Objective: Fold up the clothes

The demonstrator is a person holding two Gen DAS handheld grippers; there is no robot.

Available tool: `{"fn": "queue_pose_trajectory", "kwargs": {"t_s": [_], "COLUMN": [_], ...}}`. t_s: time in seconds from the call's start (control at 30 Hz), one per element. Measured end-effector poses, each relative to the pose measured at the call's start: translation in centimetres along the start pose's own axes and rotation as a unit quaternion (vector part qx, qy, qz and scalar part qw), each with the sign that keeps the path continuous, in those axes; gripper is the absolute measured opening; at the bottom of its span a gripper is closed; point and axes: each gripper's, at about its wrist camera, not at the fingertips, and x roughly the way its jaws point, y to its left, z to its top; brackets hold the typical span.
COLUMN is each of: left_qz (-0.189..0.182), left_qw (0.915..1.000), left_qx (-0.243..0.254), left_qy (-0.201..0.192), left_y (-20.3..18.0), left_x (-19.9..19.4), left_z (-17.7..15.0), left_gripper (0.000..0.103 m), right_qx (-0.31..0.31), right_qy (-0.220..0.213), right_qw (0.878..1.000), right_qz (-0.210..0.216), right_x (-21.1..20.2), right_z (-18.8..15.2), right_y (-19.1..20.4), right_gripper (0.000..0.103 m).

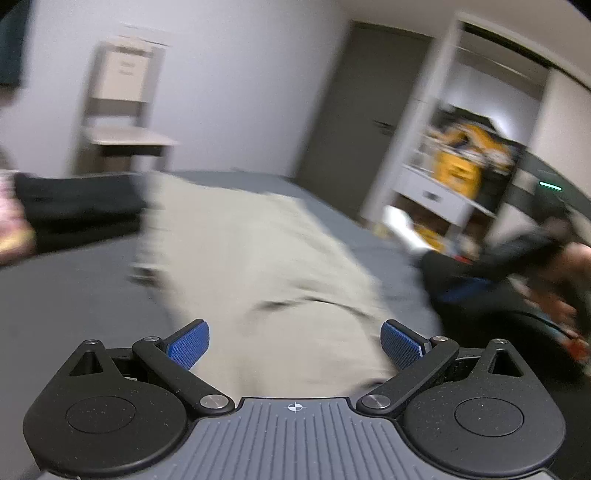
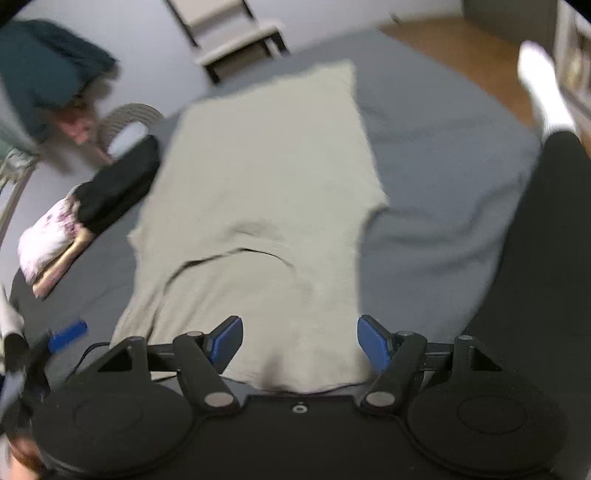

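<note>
Lying flat along the grey bed [image 2: 436, 155], the beige garment [image 2: 266, 177] stretches away from both cameras, its neckline seam curving across the near part. Both views are motion-blurred.

At the far left of the right wrist view, a small stack of folded clothes sits on the bed edge: a white-and-pink patterned piece [image 2: 48, 240] with a black garment [image 2: 118, 184] lying partly over it, just beside the beige garment's left edge. Behind them a wicker basket [image 2: 125, 118] stands on the floor, and a pale chair [image 2: 236, 33] stands against the wall.

The left gripper [image 1: 295, 345] hovers over the near end of the beige garment, its jaws spread wide with cloth visible between the blue pads [image 1: 188, 343] and nothing pinched. The right gripper [image 2: 300, 345] is likewise released, jaws apart above the garment's near hem, blue pads [image 2: 227, 343] clear of the fabric.

To the right, a person's black-clad leg [image 2: 535, 258] runs along the bed's edge, ending in a white sock [image 2: 543, 92]. In the left wrist view, a white shelf unit holding yellow clothing [image 1: 458, 166] stands beyond the bed, beside a dark door [image 1: 362, 103].
</note>
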Motion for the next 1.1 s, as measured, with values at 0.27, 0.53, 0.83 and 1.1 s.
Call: {"fn": "queue_pose_trajectory", "kwargs": {"t_s": [0.27, 0.53, 0.83, 1.1], "left_qz": [-0.04, -0.01, 0.034, 0.064], "left_qw": [0.9938, 0.9826, 0.979, 0.9742], "left_qx": [-0.007, -0.091, -0.101, -0.09], "left_qy": [0.103, 0.162, 0.174, 0.197], "left_y": [-7.8, -8.6, -10.1, -10.3], "left_x": [8.8, 12.4, 14.2, 14.6], "left_z": [-0.1, -1.9, -3.0, -3.2], "left_gripper": [0.09, 0.049, 0.017, 0.005], "right_qx": [-0.117, -0.055, -0.073, -0.112], "right_qy": [0.102, 0.168, 0.194, 0.198], "right_qw": [0.988, 0.969, 0.958, 0.957], "right_qz": [0.025, 0.17, 0.197, 0.179], "right_x": [5.0, 7.4, 9.1, 8.6], "right_z": [2.9, 3.3, 1.5, 0.8], "right_y": [-1.6, -7.5, -8.7, -8.6], "right_gripper": [0.057, 0.045, 0.01, 0.006]}}
